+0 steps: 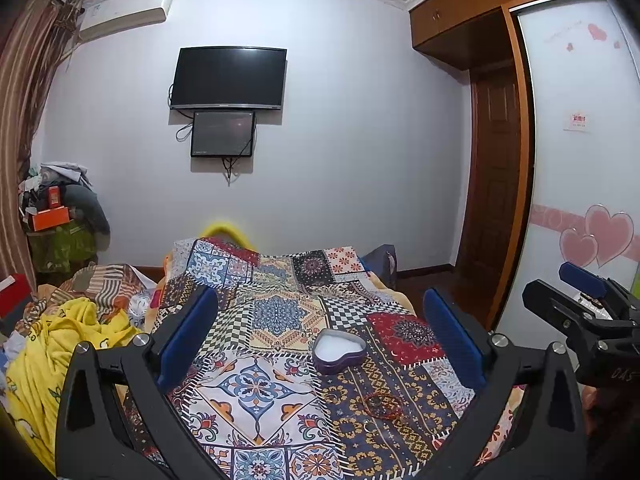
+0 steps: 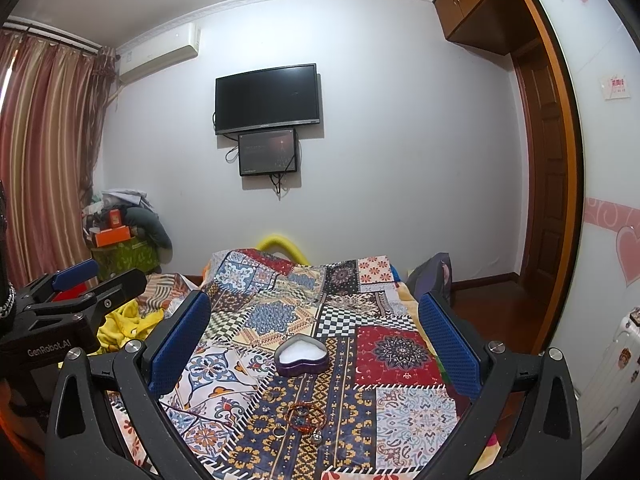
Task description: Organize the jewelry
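A purple heart-shaped tin [image 1: 339, 350] [image 2: 301, 353] with a white lining lies open on the patchwork bedspread [image 1: 276, 312] [image 2: 396, 344]. Closer to me lie red bead bracelets [image 1: 383, 404] [image 2: 305, 416] and a few small rings [image 2: 279, 432]. My left gripper [image 1: 320, 336] hovers above the bedspread, open, with nothing between its blue pads [image 1: 188, 336]. My right gripper [image 2: 314, 340] also hovers open and empty over the spread. Each gripper shows at the edge of the other's view: the right gripper [image 1: 580, 300], the left gripper [image 2: 76, 284].
A heap of yellow and striped bedding [image 1: 76, 332] lies to the left of the spread. A wardrobe with sliding doors [image 1: 580, 160] and a wooden door [image 1: 488, 184] stand to the right. A TV [image 1: 229, 78] hangs on the far wall, clutter [image 1: 56, 216] piled in the left corner.
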The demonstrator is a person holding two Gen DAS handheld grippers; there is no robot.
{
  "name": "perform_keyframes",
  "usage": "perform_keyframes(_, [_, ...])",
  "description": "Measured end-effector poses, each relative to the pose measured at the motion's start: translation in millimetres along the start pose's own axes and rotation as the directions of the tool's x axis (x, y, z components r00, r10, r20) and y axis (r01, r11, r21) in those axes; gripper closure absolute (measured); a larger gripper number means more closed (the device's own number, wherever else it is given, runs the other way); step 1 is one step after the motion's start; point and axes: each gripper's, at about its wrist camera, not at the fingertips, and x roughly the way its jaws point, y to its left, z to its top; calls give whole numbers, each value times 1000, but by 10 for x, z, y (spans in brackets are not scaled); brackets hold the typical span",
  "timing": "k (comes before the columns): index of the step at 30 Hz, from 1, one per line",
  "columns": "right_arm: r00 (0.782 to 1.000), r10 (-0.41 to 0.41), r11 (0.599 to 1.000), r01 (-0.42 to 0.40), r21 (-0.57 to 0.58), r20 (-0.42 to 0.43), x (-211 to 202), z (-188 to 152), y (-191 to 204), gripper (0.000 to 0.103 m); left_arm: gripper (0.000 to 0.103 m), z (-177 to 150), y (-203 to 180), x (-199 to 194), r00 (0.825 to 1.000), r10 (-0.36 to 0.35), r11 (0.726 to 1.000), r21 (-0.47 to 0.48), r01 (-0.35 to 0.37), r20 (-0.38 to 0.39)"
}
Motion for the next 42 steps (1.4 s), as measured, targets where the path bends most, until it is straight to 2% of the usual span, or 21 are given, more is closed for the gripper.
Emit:
perform_keyframes(8, [1000, 4, 1000, -4, 5, -22, 91, -35, -40, 0, 0, -18, 19, 89, 1000, 0, 1000, -8, 0, -22])
perform_keyframes(14, [998, -14, 1000, 14, 4, -67, 210, -144, -82, 0, 0, -111, 70, 308, 997, 2, 1000, -14, -3, -79])
perform_keyframes(19, [990, -45, 999, 46, 0, -136, 387, -309, -195, 0, 15, -266, 151, 630, 984, 11, 1000, -19, -15, -179])
perform_keyframes(22, [981, -51, 999, 52, -2, -186, 486, -429, -266, 5, 26, -405, 218, 835, 964, -14, 999, -33, 5, -265])
perform_keyframes(25, [965, -39, 999, 40, 0, -260, 620, -582, -337, 14, 35, -595, 252, 1064, 933, -34, 999, -46, 19, -358])
perform_keyframes(28, [947, -15, 1000, 20, 12, -319, 734, -696, -401, 24, 37, -793, 214, 1214, 908, -31, 999, -32, 20, -419])
perform_keyframes(32, [910, 55, 998, -43, 39, -411, 869, -893, -434, 41, 37, -1028, 98, 1350, 869, -52, 998, -6, 57, -493])
perform_keyframes(37, [861, 125, 992, -109, 61, -493, 999, -1129, -411, 54, 38, -1224, -21, 1416, 832, -92, 994, 1, 111, -547])
perform_keyframes(39, [839, 145, 989, -133, 61, -525, 1034, -1233, -380, 58, 43, -1293, -66, 1448, 817, -108, 992, -1, 130, -566])
perform_keyframes(42, [809, 177, 984, -161, 77, -561, 1095, -1354, -363, 65, 51, -1401, -114, 1526, 783, -148, 986, -27, 165, -605])
